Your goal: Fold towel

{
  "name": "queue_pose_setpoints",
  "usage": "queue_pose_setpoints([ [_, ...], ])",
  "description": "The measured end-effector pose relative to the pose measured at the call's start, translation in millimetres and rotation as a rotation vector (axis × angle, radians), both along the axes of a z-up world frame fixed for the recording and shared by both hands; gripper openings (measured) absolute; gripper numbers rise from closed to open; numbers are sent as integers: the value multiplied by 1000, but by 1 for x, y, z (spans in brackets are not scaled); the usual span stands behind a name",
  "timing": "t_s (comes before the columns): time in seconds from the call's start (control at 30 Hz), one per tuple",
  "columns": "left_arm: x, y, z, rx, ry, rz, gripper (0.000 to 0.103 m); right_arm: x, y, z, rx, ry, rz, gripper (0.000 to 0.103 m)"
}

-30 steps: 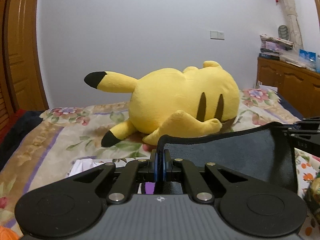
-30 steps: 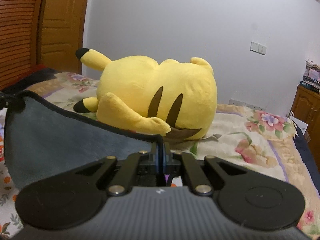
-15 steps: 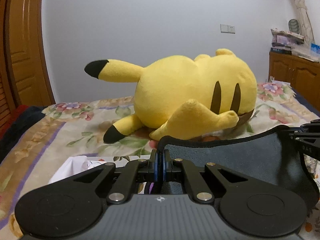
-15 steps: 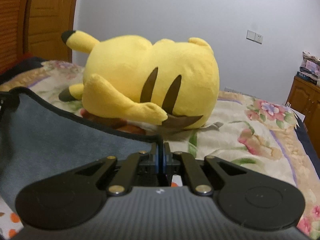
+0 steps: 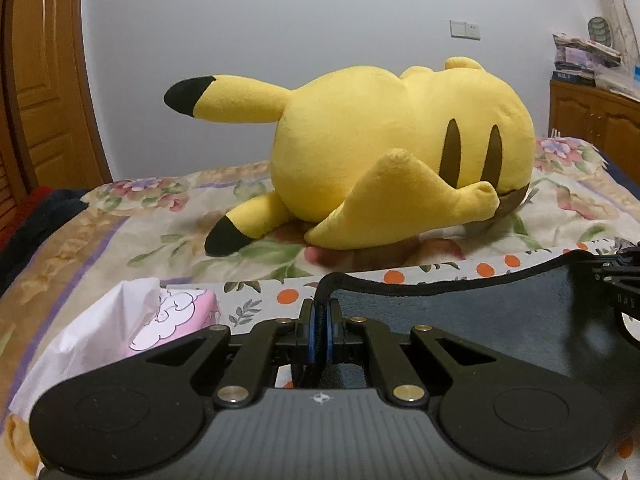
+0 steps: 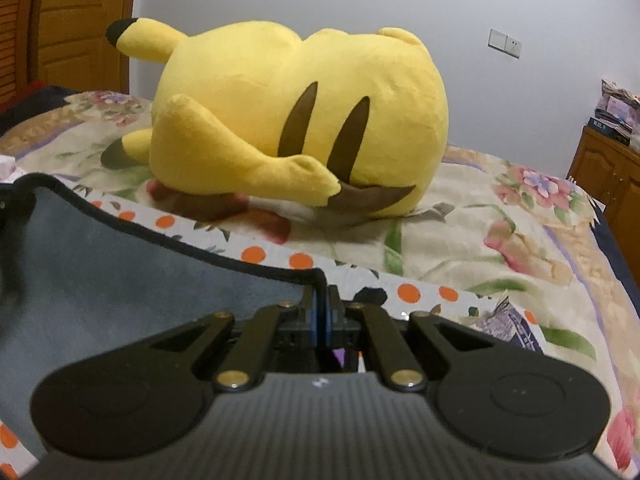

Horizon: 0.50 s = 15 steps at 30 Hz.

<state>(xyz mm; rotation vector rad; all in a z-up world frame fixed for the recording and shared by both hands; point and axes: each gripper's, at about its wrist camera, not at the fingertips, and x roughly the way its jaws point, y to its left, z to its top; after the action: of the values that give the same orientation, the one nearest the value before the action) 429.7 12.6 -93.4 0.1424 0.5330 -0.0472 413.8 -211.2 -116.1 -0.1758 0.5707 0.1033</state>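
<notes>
The towel is dark grey-blue with a black hem. It hangs stretched between my two grippers above a dotted cloth on the bed. My left gripper is shut on the towel's left corner. My right gripper is shut on the right corner of the towel. In the left wrist view the right gripper shows at the right edge. The towel's lower part is hidden behind the gripper bodies.
A big yellow plush toy lies on the flowered bedspread just beyond the towel. A pink tissue pack sits low at the left. A white orange-dotted cloth lies under the towel. Wooden cabinets stand at the right.
Both grippers have moved forward and down toward the plush toy, carrying the towel. The towel's top edge sits lower, and the dotted cloth and tissue pack have come into view.
</notes>
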Motion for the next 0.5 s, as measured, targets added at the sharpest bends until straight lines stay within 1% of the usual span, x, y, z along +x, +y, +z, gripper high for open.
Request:
queue_pose_setpoints([
  [0.03, 0, -1, -1, 7, -3, -1, 10, 0, -1, 0, 5, 4, -3, 5],
  [0.13, 0, -4, -3, 25, -1, -11, 11, 0, -2, -1, 16, 9, -12, 12],
  [0.2, 0, -4, -5, 28, 7, -16, 12, -2, -2, -1, 27, 13, -11, 13],
  [0.27, 0, -5, -7, 26, 14, -19, 17, -4, -2, -2, 37, 19, -7, 13],
  [0.33, -2, -7, -8, 30, 17, -25, 30, -9, -2, -3, 49, 23, 1, 13],
  [0.5, -15, -9, -12, 35, 33, -56, 35, -27, 0, -3, 92, 38, 27, 14],
])
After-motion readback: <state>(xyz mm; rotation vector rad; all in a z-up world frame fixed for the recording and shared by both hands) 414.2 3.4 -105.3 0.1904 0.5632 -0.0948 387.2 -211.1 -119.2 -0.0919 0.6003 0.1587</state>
